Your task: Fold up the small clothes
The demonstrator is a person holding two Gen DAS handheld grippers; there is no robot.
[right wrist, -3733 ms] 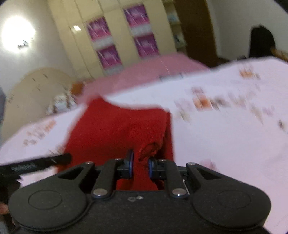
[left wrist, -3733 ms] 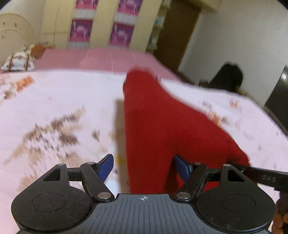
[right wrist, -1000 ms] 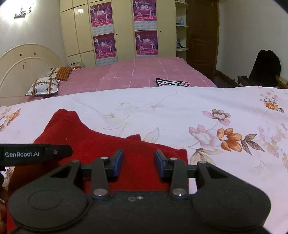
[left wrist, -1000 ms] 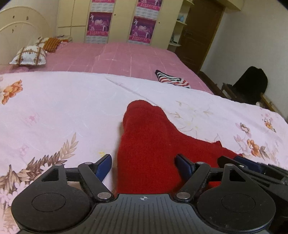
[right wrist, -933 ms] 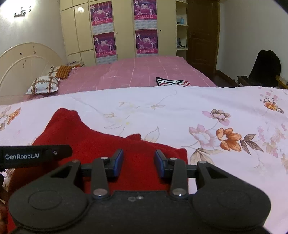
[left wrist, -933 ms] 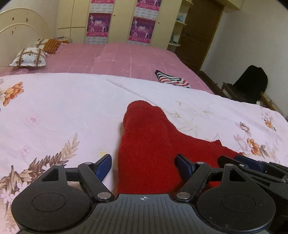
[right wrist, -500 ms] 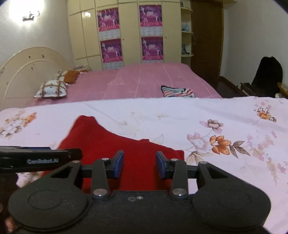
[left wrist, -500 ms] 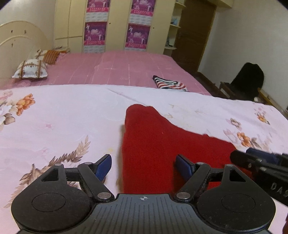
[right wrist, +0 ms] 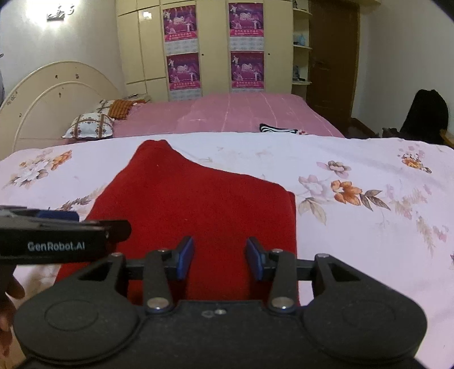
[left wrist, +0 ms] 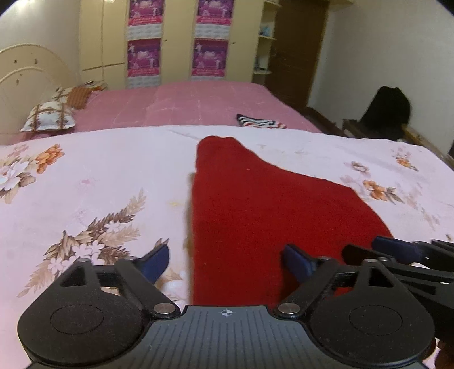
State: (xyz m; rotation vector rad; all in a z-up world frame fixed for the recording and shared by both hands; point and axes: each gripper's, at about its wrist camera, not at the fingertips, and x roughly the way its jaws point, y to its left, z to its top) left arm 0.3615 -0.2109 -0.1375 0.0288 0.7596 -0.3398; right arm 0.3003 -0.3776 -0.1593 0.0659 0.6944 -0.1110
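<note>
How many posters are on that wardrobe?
4, in two columns on the wardrobe doors: upper left, lower left, upper right, lower right. More may lie outside the view.

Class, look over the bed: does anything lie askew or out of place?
The red knitted garment lies flat but unevenly folded: one narrow part juts toward the far edge of the floral sheet. A striped cloth lies apart on the pink cover.
</note>
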